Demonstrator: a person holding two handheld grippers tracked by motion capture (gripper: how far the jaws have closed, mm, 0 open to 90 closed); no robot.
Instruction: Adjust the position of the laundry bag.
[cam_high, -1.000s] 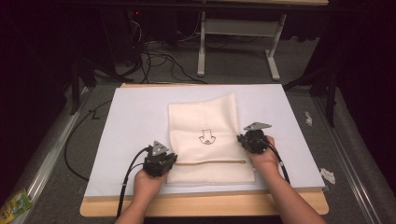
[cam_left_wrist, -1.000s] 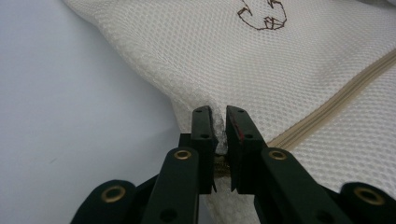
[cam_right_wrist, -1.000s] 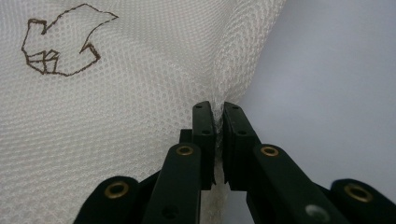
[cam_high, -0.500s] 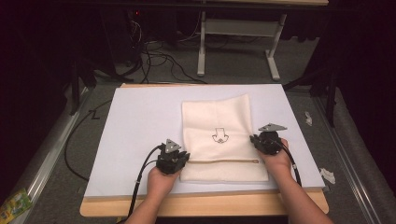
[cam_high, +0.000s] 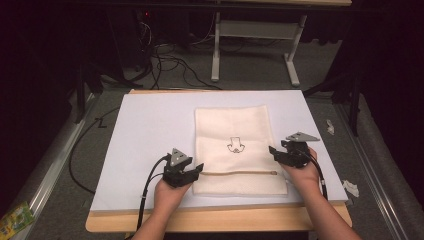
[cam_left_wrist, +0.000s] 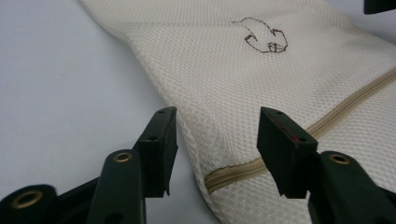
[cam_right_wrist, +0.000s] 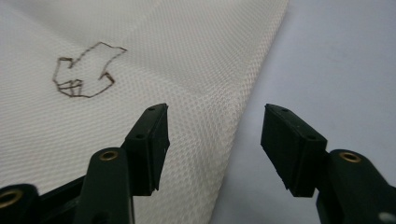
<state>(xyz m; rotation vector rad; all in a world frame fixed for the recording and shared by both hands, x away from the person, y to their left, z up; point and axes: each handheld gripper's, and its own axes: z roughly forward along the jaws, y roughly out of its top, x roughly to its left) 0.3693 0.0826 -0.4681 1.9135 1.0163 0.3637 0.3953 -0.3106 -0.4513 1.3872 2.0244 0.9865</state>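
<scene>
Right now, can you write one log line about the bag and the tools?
bag: flat on board, zipped | left tool: open, just let go, at left edge | right tool: open, just let go, at right edge

Both grippers now off bag (cam_high: 235, 150)

bare white board (cam_high: 145, 135) left of mesh bag (cam_high: 235, 125), open passage

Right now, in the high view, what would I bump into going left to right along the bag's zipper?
Left gripper → mesh bag's zipper → right gripper → scrap of white paper.
</scene>
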